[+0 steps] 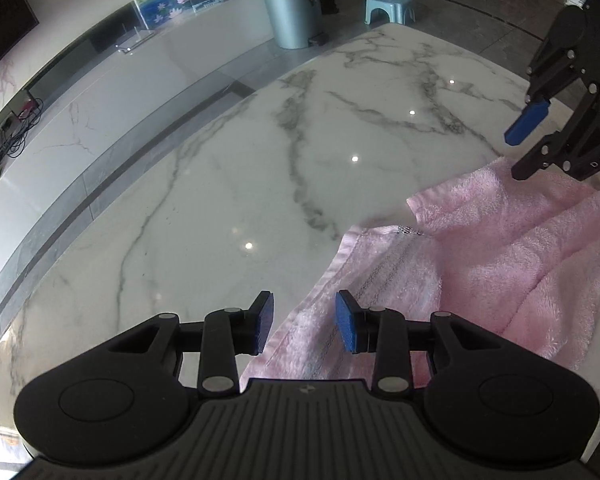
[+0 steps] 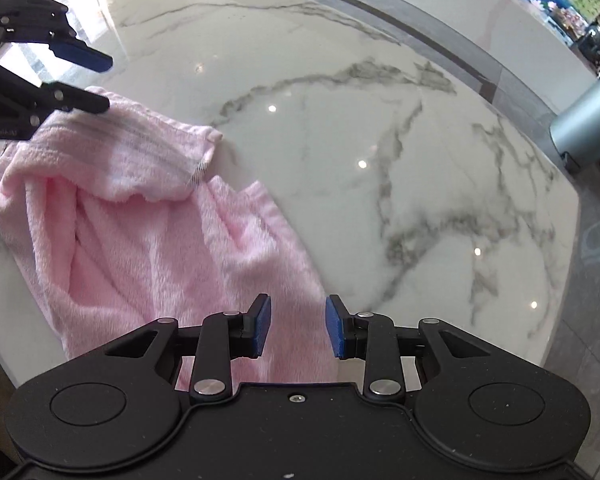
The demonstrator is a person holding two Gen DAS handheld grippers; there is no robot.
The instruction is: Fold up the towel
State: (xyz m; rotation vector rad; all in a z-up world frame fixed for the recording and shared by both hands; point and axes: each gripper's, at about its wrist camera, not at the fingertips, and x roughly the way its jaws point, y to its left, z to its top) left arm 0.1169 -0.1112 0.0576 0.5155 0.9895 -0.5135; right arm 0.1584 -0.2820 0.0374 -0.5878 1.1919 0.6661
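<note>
A pink towel [image 1: 500, 256] lies rumpled on the white marble table [image 1: 260, 152], partly doubled over itself. My left gripper [image 1: 305, 322] is open, its blue pads either side of the towel's hemmed edge. In the right wrist view the towel [image 2: 148, 240] spreads from the left to the bottom centre. My right gripper [image 2: 298, 330] is open above the towel's near edge. The right gripper also shows in the left wrist view [image 1: 516, 154], open over the towel's far corner. The left gripper shows in the right wrist view [image 2: 106, 84], open over the striped end.
The marble table [image 2: 400, 140] ends in a curved edge on the right. On the floor beyond stand a grey bin [image 1: 292, 8] and a pale blue stool [image 1: 390, 8]. A long white counter [image 1: 120, 92] runs along the left.
</note>
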